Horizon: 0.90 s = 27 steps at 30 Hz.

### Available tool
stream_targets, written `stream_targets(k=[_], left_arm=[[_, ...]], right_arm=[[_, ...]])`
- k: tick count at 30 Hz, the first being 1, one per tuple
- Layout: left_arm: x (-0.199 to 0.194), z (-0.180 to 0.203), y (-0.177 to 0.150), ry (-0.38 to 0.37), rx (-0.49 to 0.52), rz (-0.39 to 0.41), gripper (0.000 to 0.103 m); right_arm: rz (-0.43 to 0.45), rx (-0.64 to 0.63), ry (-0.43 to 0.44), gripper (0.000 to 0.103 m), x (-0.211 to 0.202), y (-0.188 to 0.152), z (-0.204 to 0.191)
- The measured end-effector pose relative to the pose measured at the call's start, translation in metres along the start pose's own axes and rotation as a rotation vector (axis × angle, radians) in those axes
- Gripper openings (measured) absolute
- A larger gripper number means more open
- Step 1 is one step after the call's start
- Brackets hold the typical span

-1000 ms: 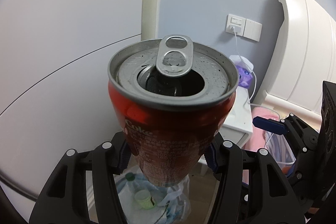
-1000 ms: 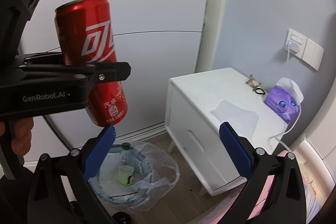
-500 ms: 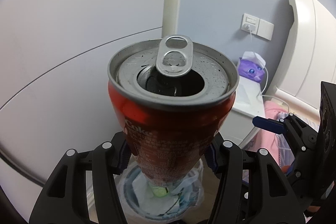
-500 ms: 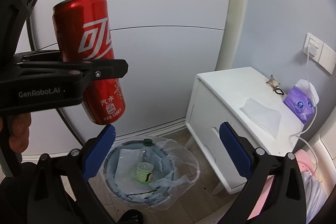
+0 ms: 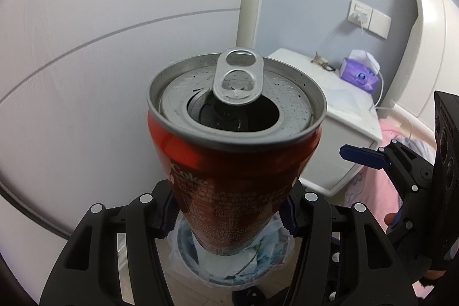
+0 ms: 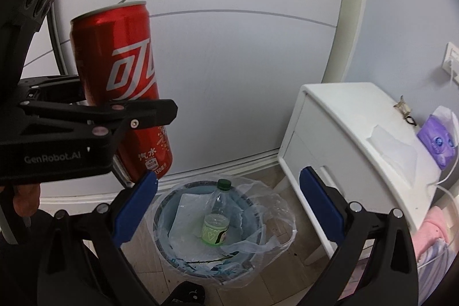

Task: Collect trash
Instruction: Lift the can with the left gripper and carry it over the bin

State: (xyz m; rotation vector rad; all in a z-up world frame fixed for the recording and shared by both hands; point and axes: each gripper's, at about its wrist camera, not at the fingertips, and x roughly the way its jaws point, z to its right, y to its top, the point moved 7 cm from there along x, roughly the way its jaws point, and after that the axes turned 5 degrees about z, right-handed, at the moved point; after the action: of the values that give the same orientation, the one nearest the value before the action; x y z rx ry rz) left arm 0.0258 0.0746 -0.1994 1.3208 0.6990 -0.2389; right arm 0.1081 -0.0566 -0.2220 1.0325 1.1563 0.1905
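My left gripper [image 5: 229, 217] is clamped on a red cola can [image 5: 235, 145], smooth aluminium, tab up, mouth open, held above the bin [image 6: 221, 222]. My right gripper [image 6: 226, 205] stands wide apart, holding nothing. The round bin wears a crinkled clear liner and holds a plastic bottle [image 6: 219, 212]. A white nightstand [image 6: 352, 151] stands just beside it

Soft, even indoor light, sharp focus, strong fisheye bending and dark corners.
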Motion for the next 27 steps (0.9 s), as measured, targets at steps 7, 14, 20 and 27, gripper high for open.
stream_targets(k=[7, 14, 20, 27], left_arm=[[0.028, -0.013, -0.028, 0.015, -0.015, -0.072, 0.054], [0.059, -0.018, -0.066, 0.003, -0.021, -0.148, 0.054], [0.09, -0.022, -0.105, 0.007, -0.053, -0.228, 0.054], [0.124, -0.015, -0.136, 0.006, -0.086, -0.293, 0.054]], right_arm=[[-0.063, -0.016, 0.033, 0.096, 0.03, -0.023, 0.003], [-0.079, -0.088, 0.084, 0.096, 0.059, -0.048, 0.003], [-0.116, -0.096, 0.158, 0.096, 0.082, -0.07, 0.004], [-0.15, -0.117, 0.184, 0.096, 0.106, -0.1, 0.007]])
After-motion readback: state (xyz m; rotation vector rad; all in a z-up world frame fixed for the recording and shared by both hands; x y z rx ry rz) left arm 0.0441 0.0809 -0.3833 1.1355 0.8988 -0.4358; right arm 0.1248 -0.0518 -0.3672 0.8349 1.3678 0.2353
